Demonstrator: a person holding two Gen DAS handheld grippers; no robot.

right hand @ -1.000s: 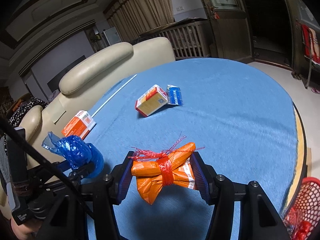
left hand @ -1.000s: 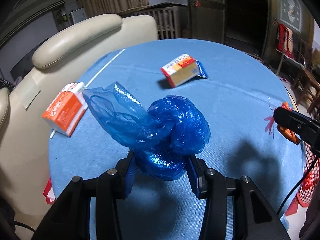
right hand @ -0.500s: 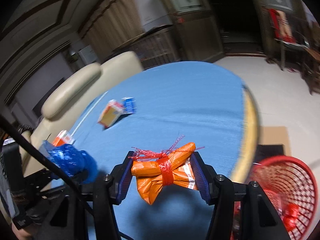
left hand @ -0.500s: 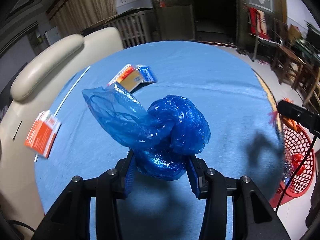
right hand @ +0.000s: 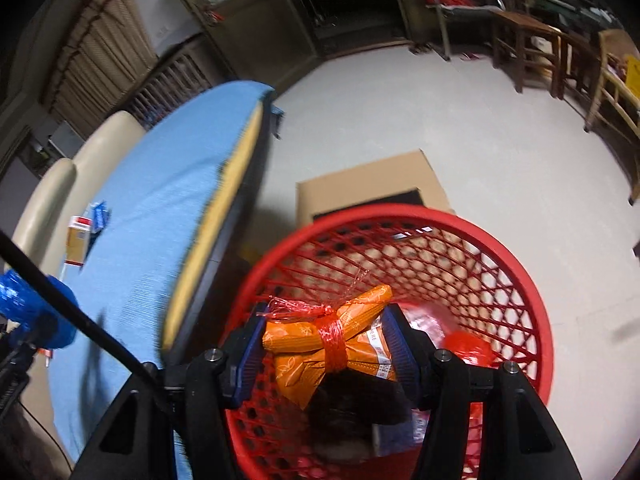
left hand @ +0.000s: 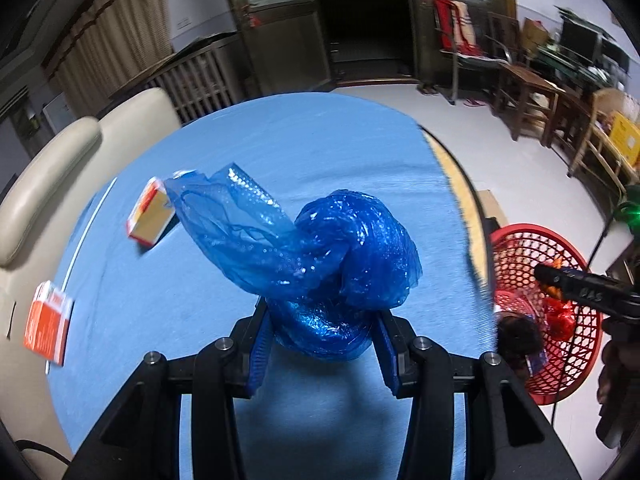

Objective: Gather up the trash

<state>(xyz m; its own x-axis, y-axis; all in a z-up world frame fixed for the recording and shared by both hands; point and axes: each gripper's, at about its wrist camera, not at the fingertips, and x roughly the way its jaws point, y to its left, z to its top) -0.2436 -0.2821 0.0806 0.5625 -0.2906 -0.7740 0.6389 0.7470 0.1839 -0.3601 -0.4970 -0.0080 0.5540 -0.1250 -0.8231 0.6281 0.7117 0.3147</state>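
Observation:
My left gripper is shut on a knotted blue plastic bag and holds it above the round blue table. My right gripper is shut on an orange wrapper tied with red string and holds it over the mouth of the red mesh basket, which stands on the floor beside the table. The basket holds some trash. The right gripper's body shows over the basket in the left wrist view.
Two cartons lie on the table: one far left, one further back next to a small blue packet. A beige sofa borders the table's left. A flat cardboard piece lies on the floor behind the basket. Wooden chairs stand at the right.
Both grippers swung right. The right gripper carried the orange wrapper off the table's edge to above the red basket. The left gripper, still holding the blue bag, turned toward the basket.

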